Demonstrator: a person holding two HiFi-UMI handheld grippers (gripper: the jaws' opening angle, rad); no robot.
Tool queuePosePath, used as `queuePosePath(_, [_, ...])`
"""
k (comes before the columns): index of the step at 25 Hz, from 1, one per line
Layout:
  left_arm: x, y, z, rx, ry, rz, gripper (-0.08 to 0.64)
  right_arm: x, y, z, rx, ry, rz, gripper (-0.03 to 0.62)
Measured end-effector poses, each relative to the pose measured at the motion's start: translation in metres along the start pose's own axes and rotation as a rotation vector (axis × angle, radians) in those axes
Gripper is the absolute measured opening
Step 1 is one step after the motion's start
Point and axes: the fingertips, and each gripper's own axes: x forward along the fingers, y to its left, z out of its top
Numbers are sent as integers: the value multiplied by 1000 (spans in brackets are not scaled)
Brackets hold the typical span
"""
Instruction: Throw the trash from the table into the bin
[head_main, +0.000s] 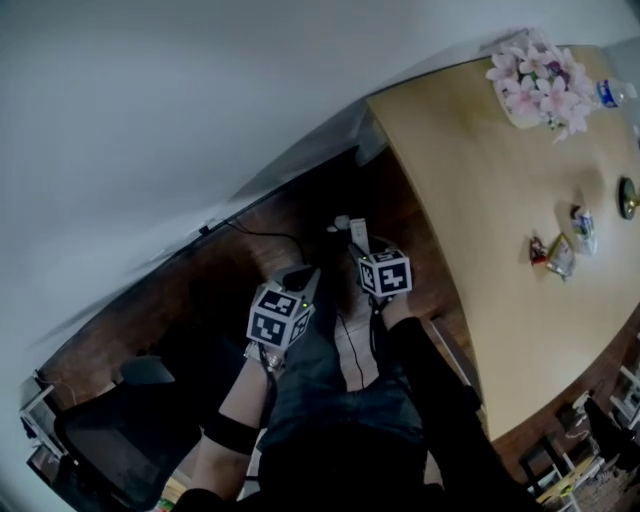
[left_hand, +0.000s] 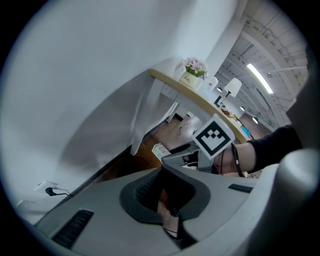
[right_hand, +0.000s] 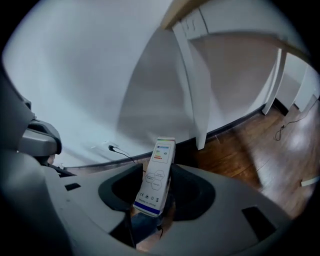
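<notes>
In the head view we look steeply down past our own legs to a dark wooden floor (head_main: 250, 265). Both grippers hang low in front of us, off the tabletop (head_main: 470, 200). The right gripper (head_main: 360, 248) is clamped on a small white box (head_main: 358, 230), and the left gripper (head_main: 298, 275) sits just beside it. Well apart to the right, a cluster of snack wrappers (head_main: 560, 256) lies on the tabletop. A flower pot (head_main: 535, 80) and a bottle (head_main: 610, 93) stand at its far end. We see no bin here.

In the left gripper view the jaws stand together with nothing between them, so this gripper carries nothing. Beyond them are the white wall, the table and the other gripper's marker cube.

In the right gripper view the box stands nearly upright between the jaws, which press on both of its sides, with its printed face toward the camera. Behind it are wall, a white table leg and floor, but again no bin.

We judge that the task is barely begun. One piece is off the tabletop and in our grip, but it has not been dropped. The wrappers on the tabletop have yet to be collected, which probably means more than one further trip.
</notes>
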Motion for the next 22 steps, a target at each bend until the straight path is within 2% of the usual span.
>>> queuePosePath(6, [42,26,-35,-56,30,7,2,91,-33,-21,13,67,-32,187])
queuePosePath(12, [58,36,-48,-83,37,12,2,137,-45,-27,-7,82,-62,189])
queuePosePath(13, [60,36,-49,-84,38,12,3,141,-45,-25,-5,72,-61,200])
queuePosePath(15, [61,34,-50,-85,40,12,3,144,-44,-18,4,40,-56,315])
queuePosePath(22, [49,18,-46,-78,38,8,2,107,-25,-9,32,-2,-9,321])
